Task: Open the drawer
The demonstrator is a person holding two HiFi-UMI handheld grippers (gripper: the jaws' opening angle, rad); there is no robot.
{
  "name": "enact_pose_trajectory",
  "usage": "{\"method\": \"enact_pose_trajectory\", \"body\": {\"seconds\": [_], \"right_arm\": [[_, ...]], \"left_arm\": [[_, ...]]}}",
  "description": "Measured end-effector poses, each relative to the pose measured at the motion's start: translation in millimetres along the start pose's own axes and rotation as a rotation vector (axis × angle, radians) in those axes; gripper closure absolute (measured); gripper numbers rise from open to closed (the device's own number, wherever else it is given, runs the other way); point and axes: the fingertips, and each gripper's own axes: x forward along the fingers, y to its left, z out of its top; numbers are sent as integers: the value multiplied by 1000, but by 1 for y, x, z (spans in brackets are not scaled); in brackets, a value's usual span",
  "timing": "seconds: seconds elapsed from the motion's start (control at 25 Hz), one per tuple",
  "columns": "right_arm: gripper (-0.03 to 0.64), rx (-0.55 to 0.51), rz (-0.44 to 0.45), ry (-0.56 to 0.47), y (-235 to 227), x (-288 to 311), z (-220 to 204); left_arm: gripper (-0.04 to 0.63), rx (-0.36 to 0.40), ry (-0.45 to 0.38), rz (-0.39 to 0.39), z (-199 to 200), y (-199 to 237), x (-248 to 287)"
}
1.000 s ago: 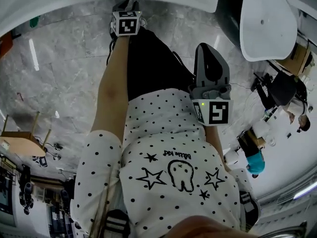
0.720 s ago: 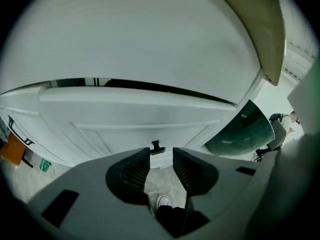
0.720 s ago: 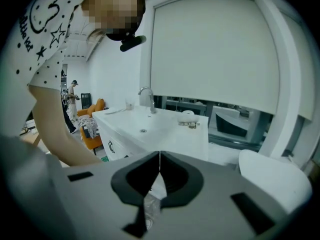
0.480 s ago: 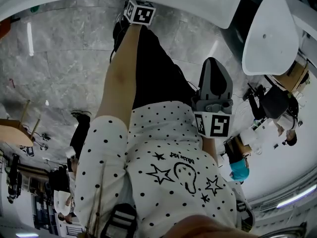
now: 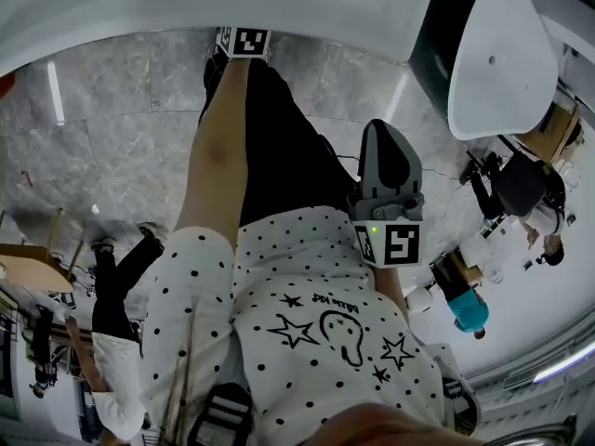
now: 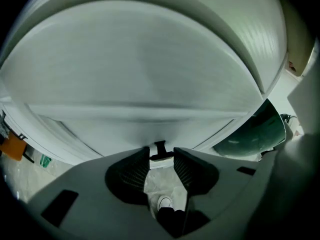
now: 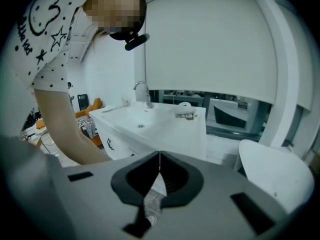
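Observation:
In the left gripper view a white drawer front [image 6: 150, 79] fills the picture. A small black handle [image 6: 160, 147] stands on it right at the tips of my left gripper [image 6: 161, 156], whose jaws are open with nothing pressed between the pads. In the head view only that gripper's marker cube [image 5: 244, 41] shows, at the edge of the white cabinet [image 5: 279, 3], at the end of the outstretched bare arm. My right gripper [image 7: 159, 155] is shut and empty; it hangs by the polka-dot shirt [image 5: 316, 286], apart from the cabinet.
The right gripper view looks across at a white vanity [image 7: 165, 134] with a faucet [image 7: 142, 91]. A white tub [image 5: 497, 54] stands at the right over grey marble floor [image 5: 102, 119]. Other people stand at lower left [image 5: 112, 286] and at the right [image 5: 469, 309].
The left gripper's cube has come up against the white cabinet's edge. The right gripper has shifted slightly left and down in the picture. A person has walked into view at lower left.

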Motion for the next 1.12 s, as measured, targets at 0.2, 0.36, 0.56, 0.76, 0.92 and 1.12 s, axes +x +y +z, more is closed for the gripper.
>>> {"method": "enact_pose_trajectory", "body": {"seconds": [0.2, 0.36, 0.56, 0.76, 0.92, 1.12], "right_arm": [[601, 13, -14, 6, -8, -1, -3], [601, 18, -4, 8, -7, 0, -3], [601, 17, 4, 8, -4, 2, -5], [601, 18, 4, 9, -2, 3, -7], [601, 18, 8, 8, -1, 2, -6], [601, 15, 13, 5, 2, 2, -4]], "left_arm": [[454, 17, 2, 49, 2, 6, -5], [454, 13, 22, 48, -6, 6, -5], [454, -1, 22, 55, -13, 7, -6], [455, -9, 49, 54, -25, 9, -4], [455, -8, 48, 57, -23, 8, -6], [456, -6, 25, 60, -17, 8, -13]]}}
